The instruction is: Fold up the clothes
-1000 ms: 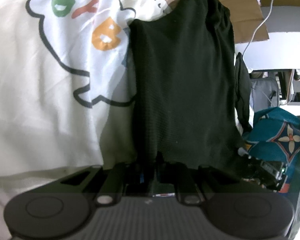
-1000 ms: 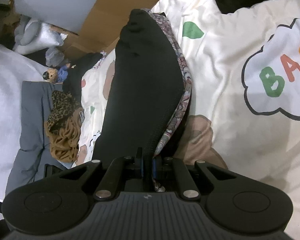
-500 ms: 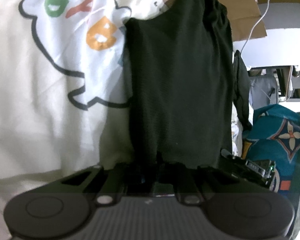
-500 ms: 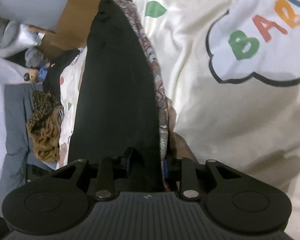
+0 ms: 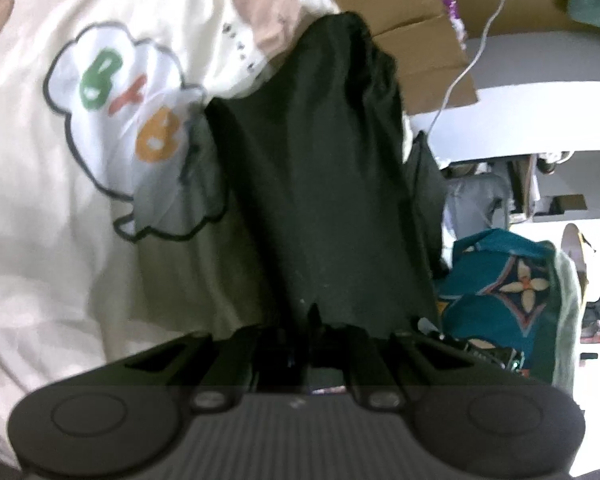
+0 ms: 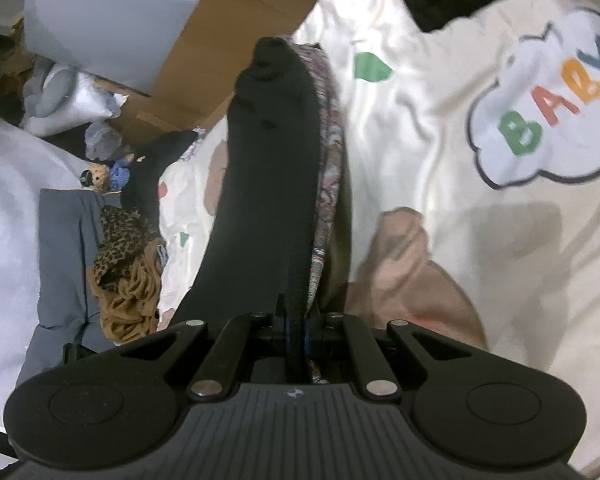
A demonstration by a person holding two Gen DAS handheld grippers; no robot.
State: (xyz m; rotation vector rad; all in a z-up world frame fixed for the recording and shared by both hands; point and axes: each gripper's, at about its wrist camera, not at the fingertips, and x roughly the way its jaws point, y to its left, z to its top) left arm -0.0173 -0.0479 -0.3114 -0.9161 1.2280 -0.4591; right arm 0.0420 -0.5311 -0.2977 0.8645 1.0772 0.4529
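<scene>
a: what are you seeing on the left side?

b: i'm looking along the left gripper (image 5: 306, 320), and it's clenching the near hem of the black garment (image 5: 320, 184). the fabric is stretching away from the jaws, lifted above the cream bedsheet (image 5: 40, 220) and casting a shadow on it. the sheet's cloud print (image 5: 120, 120) with coloured letters is sitting to the left of the cloth. this view is blurring a little.

a: and the right?

b: i'm watching the right gripper (image 6: 296, 328) pinching another edge of the same garment, with its jaws having just been closing and the fabric between them. here the black cloth is showing edge-on, and a patterned lining (image 6: 328, 168) is peeking out along its right side. the far end is bunching into a rounded lump.

a: so where's the garment overall?

b: i'm holding it in both grippers, and it's hanging over the bed rather than lying flat.

a: anything around it?

b: i'm seeing cardboard (image 5: 412, 40) and a white cable (image 5: 460, 80) beyond the bed in the left view, plus a teal patterned bag (image 5: 508, 300) at the right. in the right view, a leopard-print cloth (image 6: 120, 240) and a small plush toy (image 6: 104, 176) are lying at the left, near a grey cushion (image 6: 60, 260).
</scene>
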